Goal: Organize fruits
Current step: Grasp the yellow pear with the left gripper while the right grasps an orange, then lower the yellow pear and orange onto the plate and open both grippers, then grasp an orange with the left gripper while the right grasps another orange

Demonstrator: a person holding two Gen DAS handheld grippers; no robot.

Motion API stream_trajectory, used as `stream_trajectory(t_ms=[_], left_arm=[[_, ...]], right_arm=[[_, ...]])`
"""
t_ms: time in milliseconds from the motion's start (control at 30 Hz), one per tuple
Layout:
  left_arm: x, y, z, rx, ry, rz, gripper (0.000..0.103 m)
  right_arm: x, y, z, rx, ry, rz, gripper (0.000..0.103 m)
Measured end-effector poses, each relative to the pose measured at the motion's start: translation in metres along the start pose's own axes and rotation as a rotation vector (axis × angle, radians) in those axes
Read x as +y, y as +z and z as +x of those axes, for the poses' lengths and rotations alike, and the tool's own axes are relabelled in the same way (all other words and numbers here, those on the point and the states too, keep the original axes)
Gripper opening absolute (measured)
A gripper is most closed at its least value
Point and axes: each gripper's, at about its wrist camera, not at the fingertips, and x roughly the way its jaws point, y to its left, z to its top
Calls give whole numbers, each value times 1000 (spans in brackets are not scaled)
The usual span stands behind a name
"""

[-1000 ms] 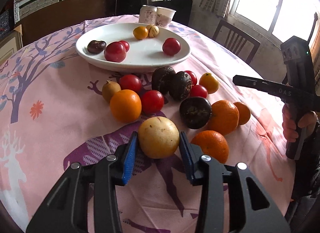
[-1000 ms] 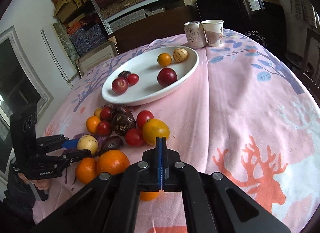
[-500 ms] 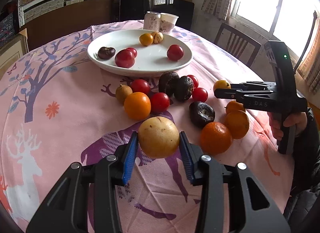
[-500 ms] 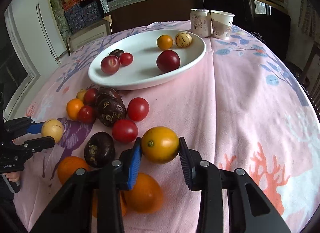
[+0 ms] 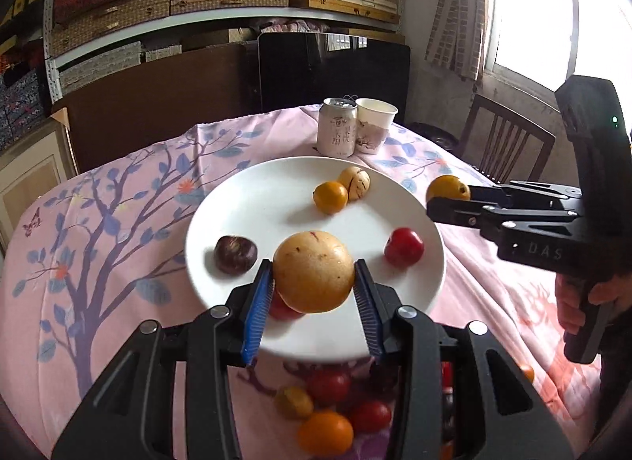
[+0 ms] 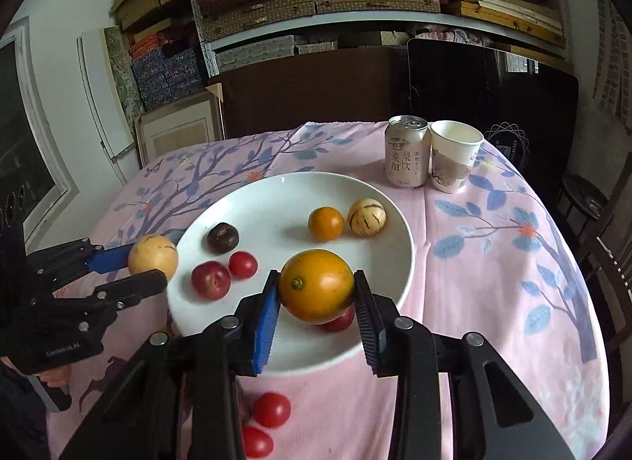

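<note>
Left wrist view: the left gripper (image 5: 314,294) clamps a round tan-yellow fruit (image 5: 313,271) above the white ceramic plate (image 5: 252,199), poised for release there.

Right wrist view: the right gripper (image 6: 316,306) grips a round orange citrus fruit (image 6: 316,285) over the plate's near side, apparently for sorting.

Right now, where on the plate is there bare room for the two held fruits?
Bare: the white plate middle, between dark plum and small orange. Crowded: near rim, by red plum and cherry tomato.
</note>
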Motion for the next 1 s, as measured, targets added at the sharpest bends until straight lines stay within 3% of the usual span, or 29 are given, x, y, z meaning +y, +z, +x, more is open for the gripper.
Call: stream_trajectory(t_ms=[33,67,100,133,300,533,733,867,900,967,1000], left_arm=[[1,6,15,6,9,-9,44],[1,8,24,15,37,-14,78],[0,10,33,28,89,-17,97],[0,9,37,26,98,-16,98],[-2,-12,22,55,77,16,98],[2,-72,-38,67,70,51,99],[2,-104,-27,171,83,90,99],[0,-112,-12,171,86,111,99],[-2,-113,-10,168,63,106,93],[-6,-114,-3,189,1,106,70],[-9,-113,-5,178,0,124,47]], right_arm=[[-1,2,10,17,-5,-6,38],[-3,3,19,37,-12,-14,55],[-4,2,24,55,-17,-21,84],[-8,1,26,65,-48,-21,85],[-28,-18,-5,57,-47,12,95],[-20,-93,-83,51,19,-34,98],[0,-136,-82,131,89,-66,98],[6,-145,-79,131,137,-41,98],[6,-147,-80,132,161,-32,97],[7,-150,-83,134,195,-25,91],[7,-154,-85,130,216,-5,80]])
